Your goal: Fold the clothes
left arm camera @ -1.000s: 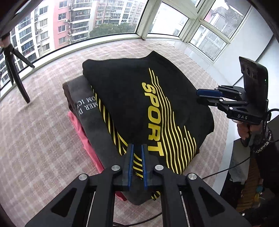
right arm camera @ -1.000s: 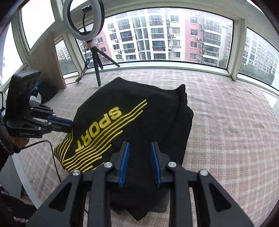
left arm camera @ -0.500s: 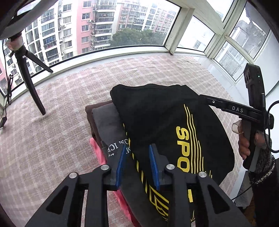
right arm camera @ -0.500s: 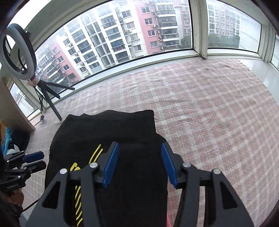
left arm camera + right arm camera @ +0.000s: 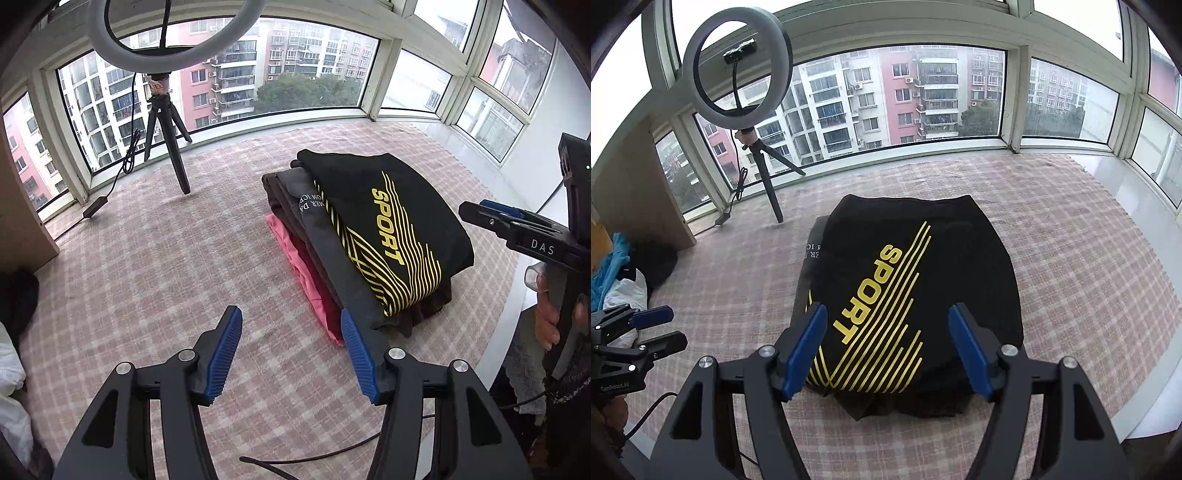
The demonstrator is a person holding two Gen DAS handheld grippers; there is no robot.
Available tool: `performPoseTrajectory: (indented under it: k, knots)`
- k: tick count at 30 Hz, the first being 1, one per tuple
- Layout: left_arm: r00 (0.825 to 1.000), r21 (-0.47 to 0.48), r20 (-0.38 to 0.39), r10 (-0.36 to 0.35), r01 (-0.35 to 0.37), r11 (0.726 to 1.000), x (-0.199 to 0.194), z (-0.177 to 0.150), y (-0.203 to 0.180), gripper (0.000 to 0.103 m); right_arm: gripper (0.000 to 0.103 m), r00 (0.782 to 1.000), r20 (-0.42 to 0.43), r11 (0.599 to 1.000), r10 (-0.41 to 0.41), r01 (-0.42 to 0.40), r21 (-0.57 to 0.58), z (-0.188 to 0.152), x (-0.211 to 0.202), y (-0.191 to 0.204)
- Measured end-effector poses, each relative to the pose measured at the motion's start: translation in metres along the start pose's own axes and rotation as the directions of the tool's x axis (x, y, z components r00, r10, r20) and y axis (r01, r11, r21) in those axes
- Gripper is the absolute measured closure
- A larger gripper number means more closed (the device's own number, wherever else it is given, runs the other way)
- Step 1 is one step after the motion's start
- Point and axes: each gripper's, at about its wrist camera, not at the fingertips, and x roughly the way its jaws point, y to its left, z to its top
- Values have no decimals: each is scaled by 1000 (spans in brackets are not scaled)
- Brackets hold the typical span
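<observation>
Folded black shirt (image 5: 384,206) (yellow "SPORT" print) tops a stack: grey garment (image 5: 321,236), brown one, pink one (image 5: 291,254) at the bottom, all on the checked cloth (image 5: 147,258). Left gripper (image 5: 291,350): jaws wide apart, empty, above the cloth near the stack. Right gripper (image 5: 886,347): jaws wide apart, empty, over the shirt. Ring light (image 5: 737,74) on tripod by the window.

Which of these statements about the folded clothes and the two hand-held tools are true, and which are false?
1. The black shirt with yellow SPORT lettering lies on top of the pile. True.
2. The left tool grips a pink garment. False: it is open and empty.
3. The right tool is open. True.
4. The white ring light on a black tripod lies flat on the checked pink cloth. False: it stands upright.
</observation>
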Motion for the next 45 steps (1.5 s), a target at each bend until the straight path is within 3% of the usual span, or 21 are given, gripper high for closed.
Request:
performPoseTrajectory:
  k: [5, 12, 16, 19, 29, 40, 45]
  knots:
    - [999, 81, 48, 13, -17, 997, -42, -26, -2, 45, 35, 998, 39, 999, -39, 39, 2, -23, -37, 38]
    - [996, 122, 94, -9, -3, 993, -86, -64, 5, 37, 35, 993, 74, 996, -88, 86, 34, -58, -79, 81]
    - [997, 81, 80, -7, 0, 997, -104, -91, 23, 31, 29, 993, 75, 995, -95, 91, 51, -83, -99, 102]
    - [995, 39, 86, 52, -55, 998, -113, -113, 44, 29, 29, 993, 68, 994, -100, 96, 53, -101, -110, 117]
    - [993, -109, 10, 116, -114, 987, -144, -185, 112, 28, 29, 993, 61, 994, -104, 102, 36, -150, -141, 160]
    - [994, -81, 79, 77, -70, 994, -189, -212, 114, 28, 29, 992, 62, 993, -107, 110, -40, -175, -159, 204]
    - [992, -55, 84, 92, -88, 995, -196, -219, 114, 28, 29, 992, 64, 993, -110, 113, -45, -182, -165, 213]
